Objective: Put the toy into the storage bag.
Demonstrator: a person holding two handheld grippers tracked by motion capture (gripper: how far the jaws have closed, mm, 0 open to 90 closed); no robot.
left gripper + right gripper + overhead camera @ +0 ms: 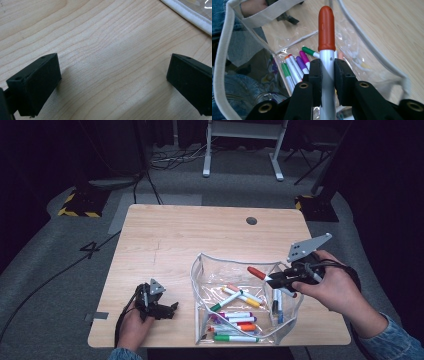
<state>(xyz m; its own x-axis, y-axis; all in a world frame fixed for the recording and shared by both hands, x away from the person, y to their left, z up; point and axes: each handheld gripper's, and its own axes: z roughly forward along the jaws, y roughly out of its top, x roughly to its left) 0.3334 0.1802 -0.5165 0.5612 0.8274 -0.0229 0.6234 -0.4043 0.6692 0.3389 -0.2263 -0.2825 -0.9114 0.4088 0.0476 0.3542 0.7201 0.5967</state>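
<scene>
While the left gripper (167, 310) is rested on the near left part of the table (165, 235), its jaws are kept wide apart with nothing between them, bare wood being seen between them in the left gripper view; it seems to be parked just beside the clear pouch (200, 270), ready to steady it if needed. Nearer the middle, the pouch is stood open-mouthed, so that markers can be passed over its white-trimmed rim; a loose pile of coloured markers (235, 315) is lain on its bottom. Farther off to the right, the right gripper (272, 280) is held above the pouch's right side, its jaws clamped narrowly on the pale barrel of a red-capped marker (327, 27). That marker is carried cap-forward, nearly level, over the pouch's opening, presumably so it can be moved without snagging the wall.
</scene>
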